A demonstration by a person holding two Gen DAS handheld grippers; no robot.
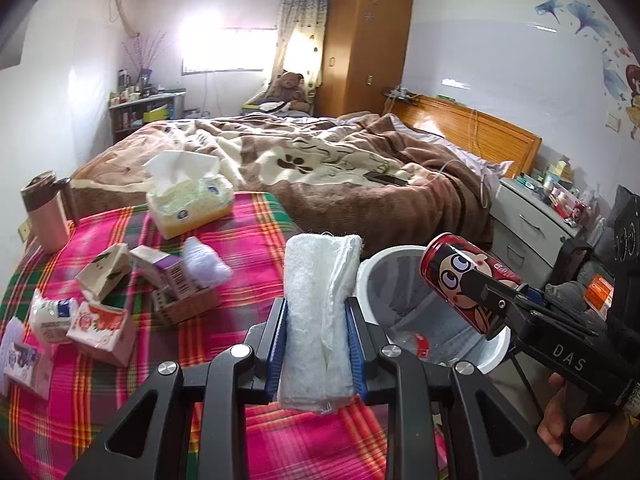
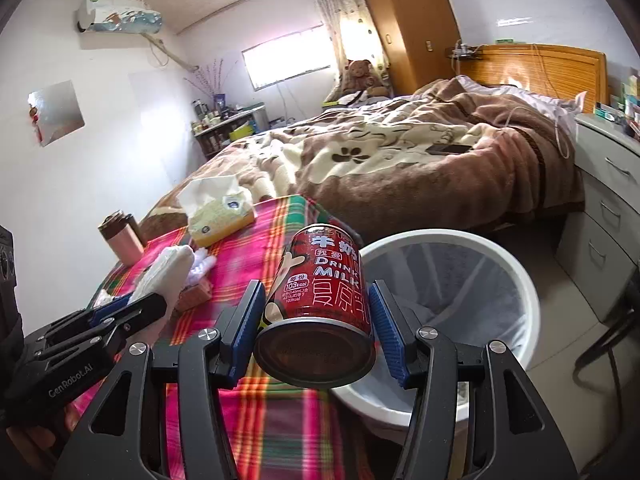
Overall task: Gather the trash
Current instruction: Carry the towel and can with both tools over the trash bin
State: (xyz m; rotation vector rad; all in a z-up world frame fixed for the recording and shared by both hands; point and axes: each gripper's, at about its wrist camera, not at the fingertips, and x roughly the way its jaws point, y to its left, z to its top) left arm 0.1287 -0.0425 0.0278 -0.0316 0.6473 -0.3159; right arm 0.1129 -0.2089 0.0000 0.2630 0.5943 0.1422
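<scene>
I am partway through: my left gripper (image 1: pixel 318 344) is clamped on a folded white wad (image 1: pixel 318 320) that looks like a soft, fuzzy paper towel or cloth, and my right gripper (image 2: pixel 316 320) grasps a red milk can (image 2: pixel 316 304) across its smooth metal sides, its round base facing my camera. Neither piece is in the bin (image 2: pixel 516 276) yet; the can hangs near the rim, over the table edge, and the wad sits over the cloth just beside the bin. The bin is round, white-rimmed and lined with thin grey plastic, and something red and white already lies at its bottom, so I judge some trash is collected. More seems left on the checked pink tablecloth (image 1: pixel 248 240): crumpled paper cartons (image 1: pixel 106 272), a small purple box (image 1: pixel 168 270), soft white packets (image 1: pixel 52 316) and a pale bunched-up wrapper (image 1: pixel 206 262). The yellow tissue pack (image 1: pixel 190 202) and the brown-and-pink tumbler (image 1: pixel 44 210) probably stay.
</scene>
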